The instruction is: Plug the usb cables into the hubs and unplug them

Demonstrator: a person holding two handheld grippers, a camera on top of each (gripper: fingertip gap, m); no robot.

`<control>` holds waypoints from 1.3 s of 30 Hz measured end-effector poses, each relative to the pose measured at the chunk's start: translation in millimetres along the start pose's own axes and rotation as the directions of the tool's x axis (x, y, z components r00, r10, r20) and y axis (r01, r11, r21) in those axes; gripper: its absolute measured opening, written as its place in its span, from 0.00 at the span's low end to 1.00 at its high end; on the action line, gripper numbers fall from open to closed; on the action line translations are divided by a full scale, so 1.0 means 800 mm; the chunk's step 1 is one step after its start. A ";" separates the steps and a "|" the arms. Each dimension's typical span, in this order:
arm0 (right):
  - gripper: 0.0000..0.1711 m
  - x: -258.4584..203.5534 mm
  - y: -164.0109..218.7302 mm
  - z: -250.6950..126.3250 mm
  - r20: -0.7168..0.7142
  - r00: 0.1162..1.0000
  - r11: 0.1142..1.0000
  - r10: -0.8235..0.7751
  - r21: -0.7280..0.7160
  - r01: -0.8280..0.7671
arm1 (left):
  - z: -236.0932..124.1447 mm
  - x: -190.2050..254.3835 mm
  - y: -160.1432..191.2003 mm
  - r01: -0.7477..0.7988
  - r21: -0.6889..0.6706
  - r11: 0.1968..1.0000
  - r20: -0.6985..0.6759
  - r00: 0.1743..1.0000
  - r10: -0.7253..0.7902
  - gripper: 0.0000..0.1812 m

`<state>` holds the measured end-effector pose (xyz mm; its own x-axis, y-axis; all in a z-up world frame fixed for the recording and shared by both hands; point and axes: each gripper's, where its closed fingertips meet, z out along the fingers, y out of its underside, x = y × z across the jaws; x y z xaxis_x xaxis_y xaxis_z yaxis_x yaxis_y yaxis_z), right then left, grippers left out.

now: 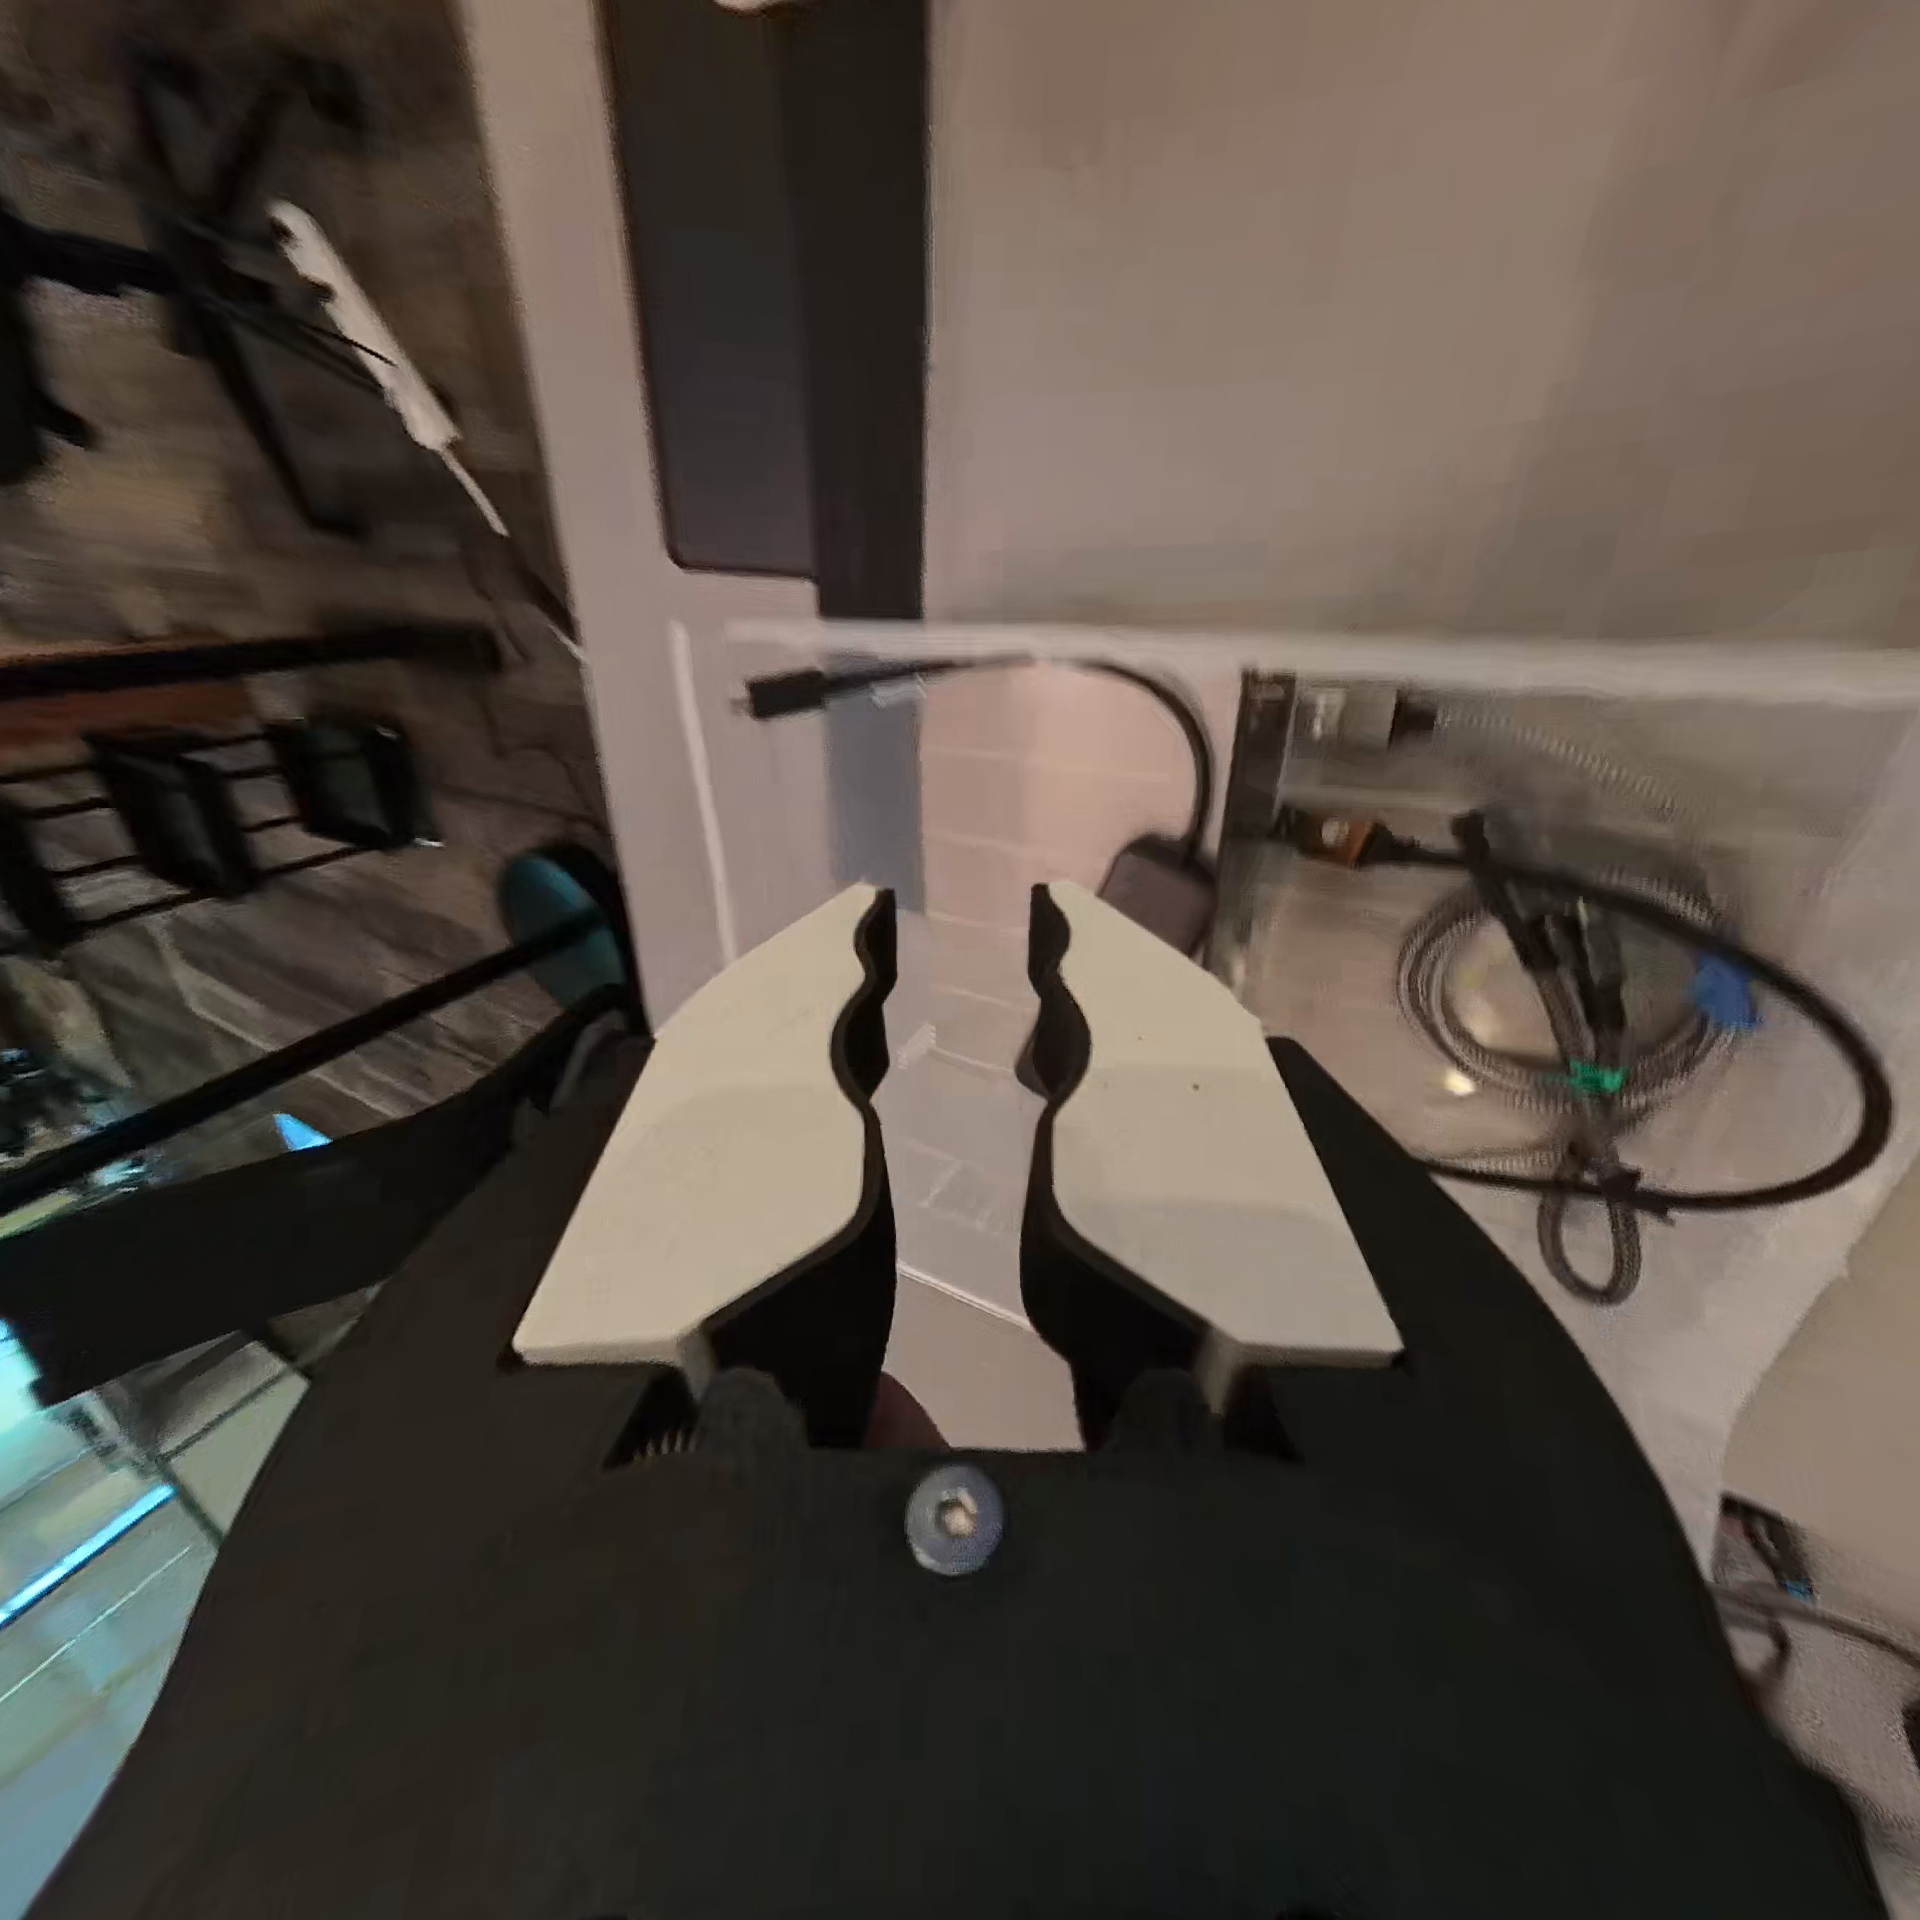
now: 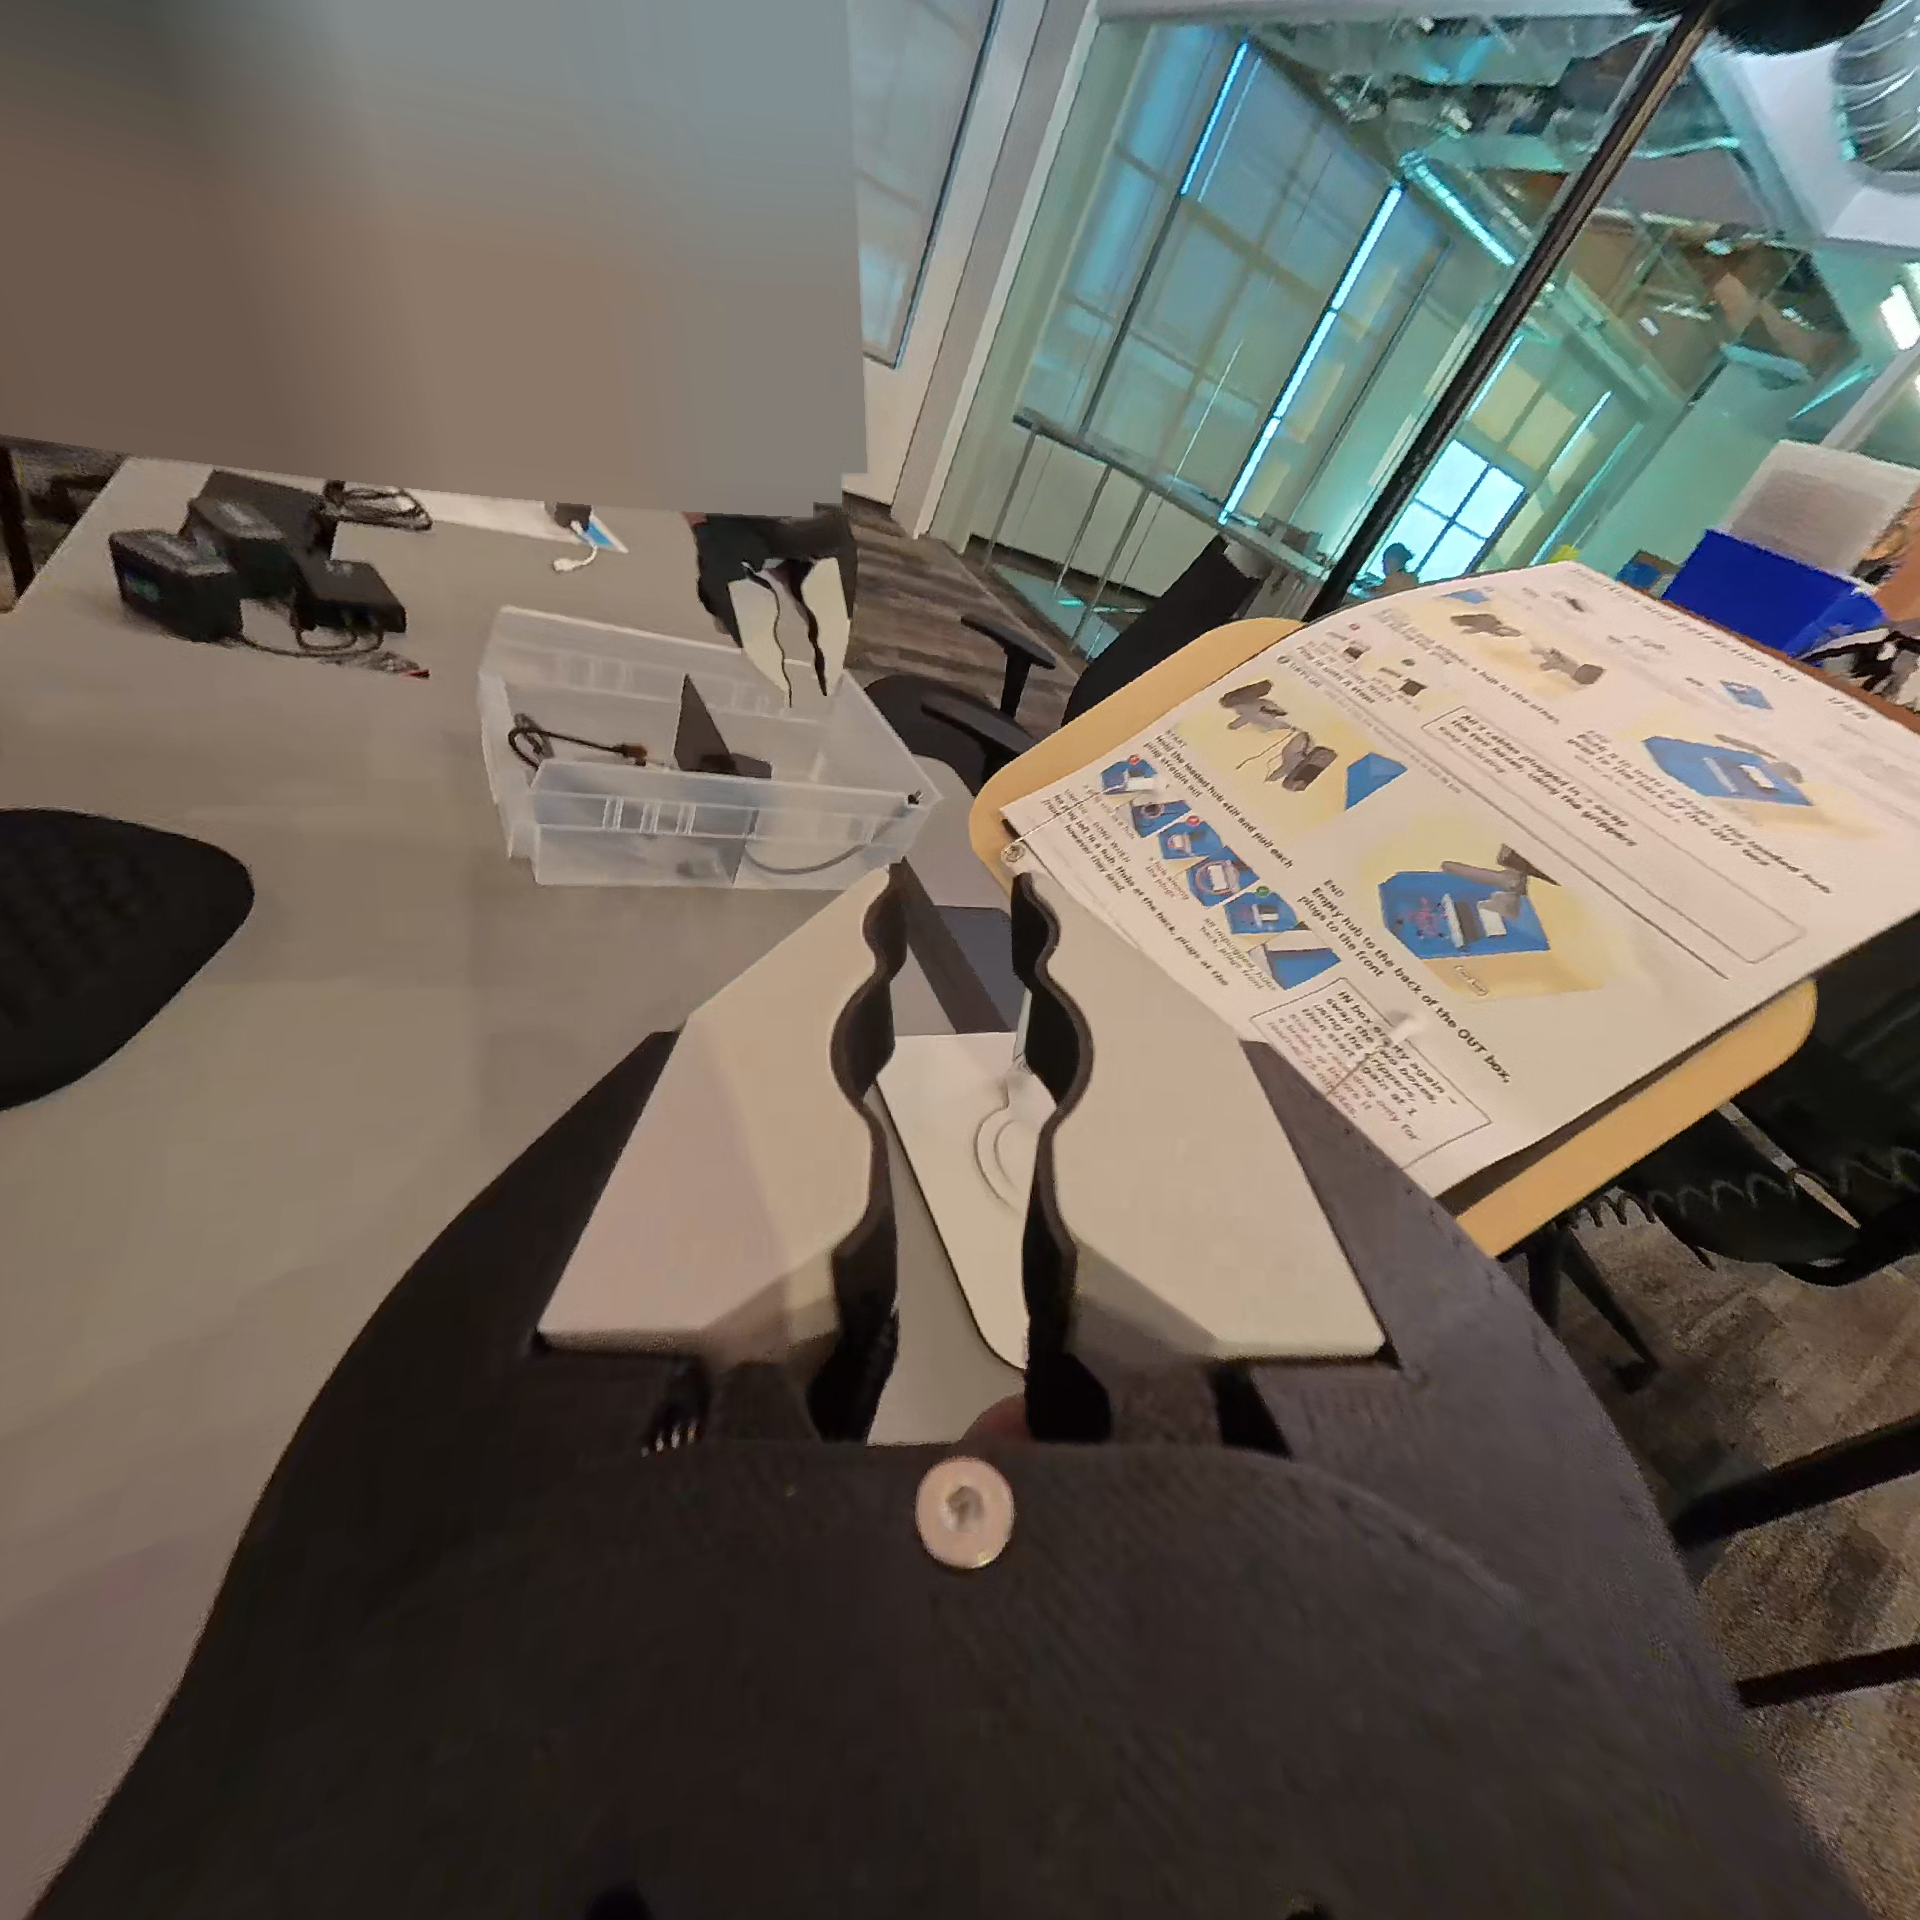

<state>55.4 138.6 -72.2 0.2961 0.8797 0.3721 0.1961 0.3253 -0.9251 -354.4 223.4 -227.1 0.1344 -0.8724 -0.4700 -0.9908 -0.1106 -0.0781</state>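
Cables (image 1: 1621, 1049) — coiled, clear bin (image 1: 1039, 634)

Clear plastic bin (image 1: 1039, 644) lies ahead of and below the left jaws. A black hub (image 1: 1153, 883), just right of the jaw tips, trails a black lead (image 1: 831, 686) arching leftward, plug free. Coiled braided and black USB cables (image 1: 1621, 1039) sit far right, motion-blurred.

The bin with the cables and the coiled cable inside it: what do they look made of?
The bin looks like clear, glossy rigid plastic: the table shows through its walls. The coiled cable seems sheathed in braided grey-and-white fabric or mesh; motion blur leaves that uncertain.
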 end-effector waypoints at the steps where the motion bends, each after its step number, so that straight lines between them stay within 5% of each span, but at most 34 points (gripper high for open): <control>1: 0.11 -0.002 0.003 0.003 0.010 1.000 1.000 -0.005 -0.008 0.005 | 0.016 0.004 0.016 0.001 -0.031 1.000 -0.048 0.999 -0.003 0.13; 12: 0.11 -0.017 0.034 0.019 0.118 0.993 0.999 0.022 -0.052 -0.016 | 0.125 0.058 0.140 -0.203 -0.304 0.931 -0.425 0.903 0.059 0.19; 18: 0.12 -0.018 0.049 0.023 0.141 0.989 0.997 0.042 -0.073 -0.032 | 0.153 0.073 0.161 -0.246 -0.322 0.914 -0.483 0.873 0.065 0.31; 23: 0.12 -0.014 0.053 0.022 0.132 0.990 0.996 0.046 -0.077 -0.036 | 0.154 0.076 0.162 -0.268 -0.319 0.909 -0.480 0.873 0.089 0.26; 32: 0.12 -0.012 0.040 0.011 0.118 0.993 0.999 0.028 -0.047 -0.023 | 0.153 0.044 0.158 -0.232 -0.312 0.921 -0.224 0.960 0.166 0.24; 39: 0.12 -0.011 0.033 0.004 0.104 0.994 0.999 0.016 -0.035 -0.013 | 0.106 -0.001 0.143 -0.063 -0.247 0.967 0.061 0.995 0.080 0.24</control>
<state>55.0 141.0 -99.9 0.2005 0.9162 0.3471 0.2247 0.3018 -0.9265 -466.8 251.6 -310.0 0.0553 -0.8475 -0.5278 -0.9705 -0.1699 0.1711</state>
